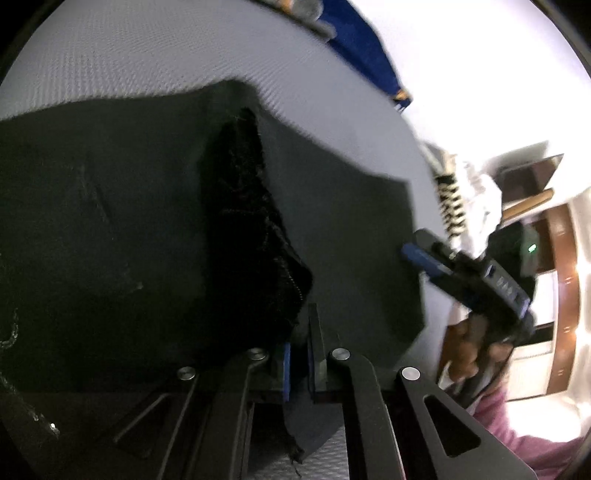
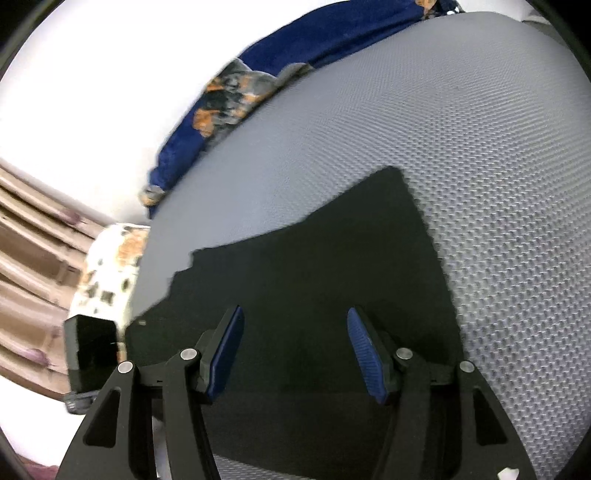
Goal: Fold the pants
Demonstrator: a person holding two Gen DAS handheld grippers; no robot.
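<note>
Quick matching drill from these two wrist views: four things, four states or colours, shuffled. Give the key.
Column one:
1. left hand-held gripper
2. right hand-held gripper
3. pants
4. blanket

Column two:
A. dark, lying flat on the grey textured surface
B. shut on a fold of cloth
C. blue with orange patches, at the far edge
D. jaws apart, nothing between the pads

Pairs: 1-B, 2-D, 3-A, 4-C

Dark pants [image 2: 303, 280] lie flat on the grey textured mattress [image 2: 480, 147].
</note>
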